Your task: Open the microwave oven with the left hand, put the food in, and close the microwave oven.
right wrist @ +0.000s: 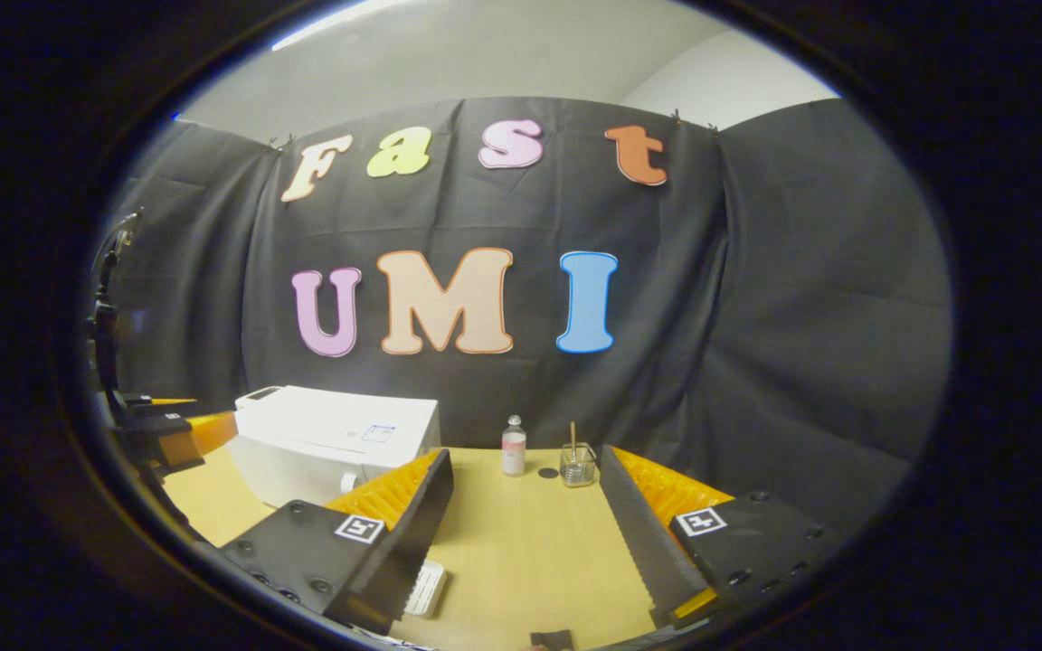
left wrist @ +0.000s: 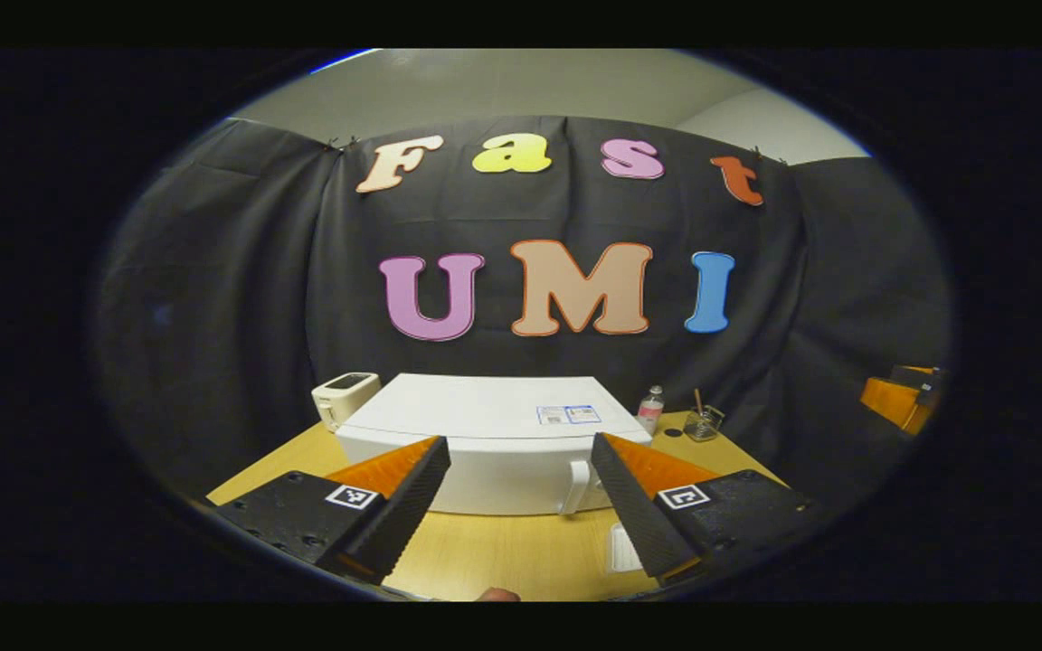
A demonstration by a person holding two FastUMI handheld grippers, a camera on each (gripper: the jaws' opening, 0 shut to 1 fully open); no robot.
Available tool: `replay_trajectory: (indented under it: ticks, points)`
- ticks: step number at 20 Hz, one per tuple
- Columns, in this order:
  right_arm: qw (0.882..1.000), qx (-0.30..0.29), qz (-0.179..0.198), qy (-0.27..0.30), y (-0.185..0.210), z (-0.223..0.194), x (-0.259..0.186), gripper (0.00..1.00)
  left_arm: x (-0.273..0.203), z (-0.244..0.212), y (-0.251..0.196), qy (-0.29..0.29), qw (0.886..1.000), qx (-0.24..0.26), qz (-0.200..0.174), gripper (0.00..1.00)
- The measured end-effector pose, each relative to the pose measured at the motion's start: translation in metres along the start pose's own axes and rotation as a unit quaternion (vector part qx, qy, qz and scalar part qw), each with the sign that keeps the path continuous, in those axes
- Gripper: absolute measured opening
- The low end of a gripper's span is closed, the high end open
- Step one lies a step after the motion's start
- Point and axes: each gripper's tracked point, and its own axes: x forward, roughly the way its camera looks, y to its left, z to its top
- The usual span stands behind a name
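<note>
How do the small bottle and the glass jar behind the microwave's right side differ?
The small bottle is taller and slimmer, capped, with a pinkish lower part; the glass jar is squat, clear and open-topped. The jar holds a thin stick leaning out, the bottle holds nothing visible outside. Both stand upright on the wooden table, close together but apart.

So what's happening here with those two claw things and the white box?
A person holds two grippers above a wooden table. The left gripper hangs open, facing the shut white microwave oven and its door handle. The right gripper hangs open too, gripping nothing. A small clear bottle and glass jar stand beside the oven.
</note>
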Motion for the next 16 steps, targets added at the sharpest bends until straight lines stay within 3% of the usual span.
replay_trajectory:
  ticks: [16]
  points:
    - [1.0, -0.015, 0.016, 0.006, 0.008, 0.0, -0.009, 0.93, -0.005, -0.02, -0.002, 0.02, 1.0, 0.015, 0.005, 0.96]
